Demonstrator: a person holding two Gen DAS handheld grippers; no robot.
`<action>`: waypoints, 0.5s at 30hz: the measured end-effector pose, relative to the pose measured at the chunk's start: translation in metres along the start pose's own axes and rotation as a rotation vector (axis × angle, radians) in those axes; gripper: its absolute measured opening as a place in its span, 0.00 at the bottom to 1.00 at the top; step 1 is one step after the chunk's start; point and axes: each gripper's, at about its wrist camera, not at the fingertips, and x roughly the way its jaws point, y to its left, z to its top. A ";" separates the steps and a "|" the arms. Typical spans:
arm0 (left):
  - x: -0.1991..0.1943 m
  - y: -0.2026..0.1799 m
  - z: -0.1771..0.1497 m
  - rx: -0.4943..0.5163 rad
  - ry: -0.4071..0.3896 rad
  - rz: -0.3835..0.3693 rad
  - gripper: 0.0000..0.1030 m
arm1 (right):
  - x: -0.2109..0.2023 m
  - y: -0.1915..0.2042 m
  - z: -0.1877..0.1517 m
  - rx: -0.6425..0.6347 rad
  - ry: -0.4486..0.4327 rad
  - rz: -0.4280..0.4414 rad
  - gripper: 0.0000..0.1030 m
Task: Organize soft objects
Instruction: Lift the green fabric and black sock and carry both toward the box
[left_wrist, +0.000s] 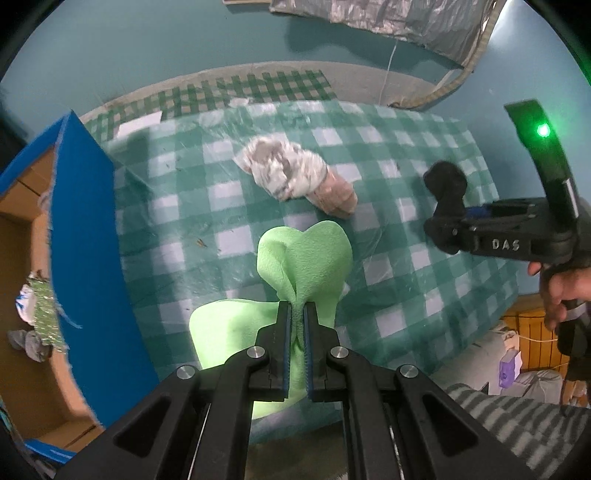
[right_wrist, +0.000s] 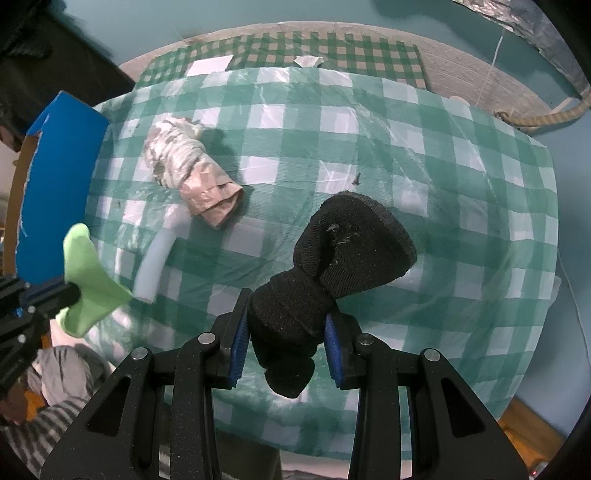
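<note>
While the left gripper (left_wrist: 298, 314) is pinching the green cloth (left_wrist: 306, 258), the right gripper (right_wrist: 286, 325) is clamping a black sock (right_wrist: 332, 258) above the table (right_wrist: 443, 184)

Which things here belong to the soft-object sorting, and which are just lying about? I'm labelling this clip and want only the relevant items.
Part of the job:
- green cloth, pinched in the left gripper
- black sock, clamped in the right gripper
- patterned rolled bundle on the checked tablecloth
- blue-edged cardboard box, likely the bin

Lying about:
- silver sheet on the wall
- striped fabric
</note>
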 end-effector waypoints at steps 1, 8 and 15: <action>-0.006 0.002 0.001 0.001 -0.007 0.000 0.06 | -0.002 0.002 0.000 -0.004 -0.003 -0.001 0.33; -0.034 0.013 0.007 -0.011 -0.054 0.004 0.06 | -0.018 0.024 0.001 -0.046 -0.027 -0.002 0.33; -0.067 0.024 0.008 -0.016 -0.112 0.021 0.06 | -0.042 0.055 0.004 -0.113 -0.056 0.003 0.33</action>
